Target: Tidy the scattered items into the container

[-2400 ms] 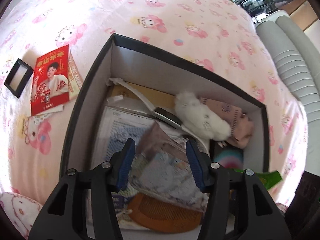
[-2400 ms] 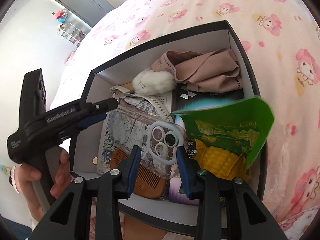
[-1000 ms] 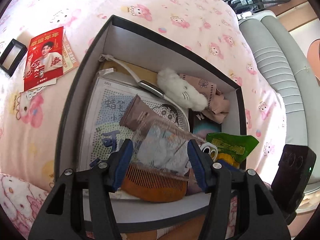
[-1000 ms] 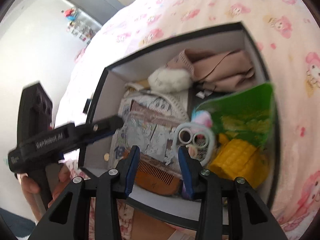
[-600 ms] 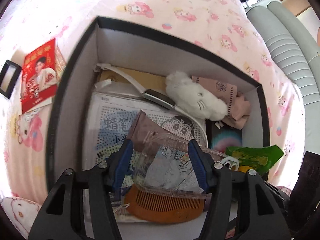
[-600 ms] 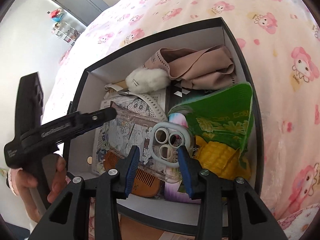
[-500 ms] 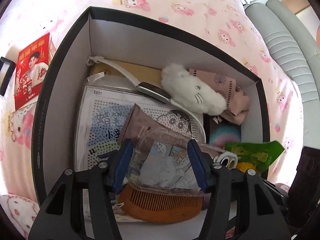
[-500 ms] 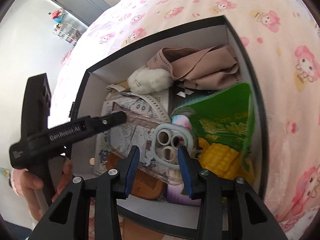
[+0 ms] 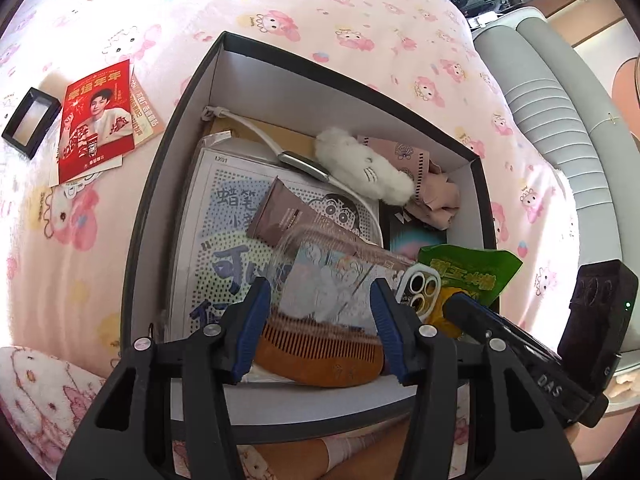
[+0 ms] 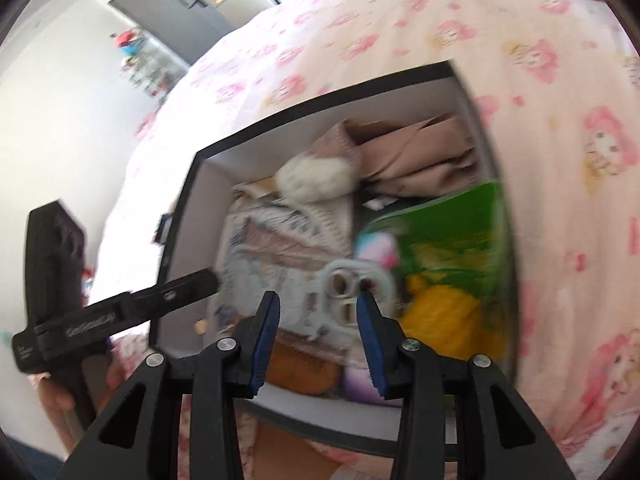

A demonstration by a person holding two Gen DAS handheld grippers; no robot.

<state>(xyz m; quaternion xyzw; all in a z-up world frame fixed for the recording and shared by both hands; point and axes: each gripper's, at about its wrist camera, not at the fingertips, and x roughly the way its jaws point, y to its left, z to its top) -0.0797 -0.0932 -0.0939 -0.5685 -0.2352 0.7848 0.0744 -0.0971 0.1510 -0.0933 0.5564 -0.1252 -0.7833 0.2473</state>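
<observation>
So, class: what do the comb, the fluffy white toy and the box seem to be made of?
Comb: probably wood, matte orange-brown with faint grain. Fluffy white toy: plush, long soft fibres. Box: likely cardboard, thin stiff walls, black outside, white inside.

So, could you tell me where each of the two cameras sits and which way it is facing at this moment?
Left wrist: on the left gripper, looking steeply down into the black box on the pink blanket; its open fingers frame the wooden comb, and the right gripper's tip enters at lower right.
Right wrist: on the right gripper, looking down into the box from the opposite near corner, blurred; the left gripper and the hand holding it show at left.
Both share the box, the white plush and the green snack bag.
</observation>
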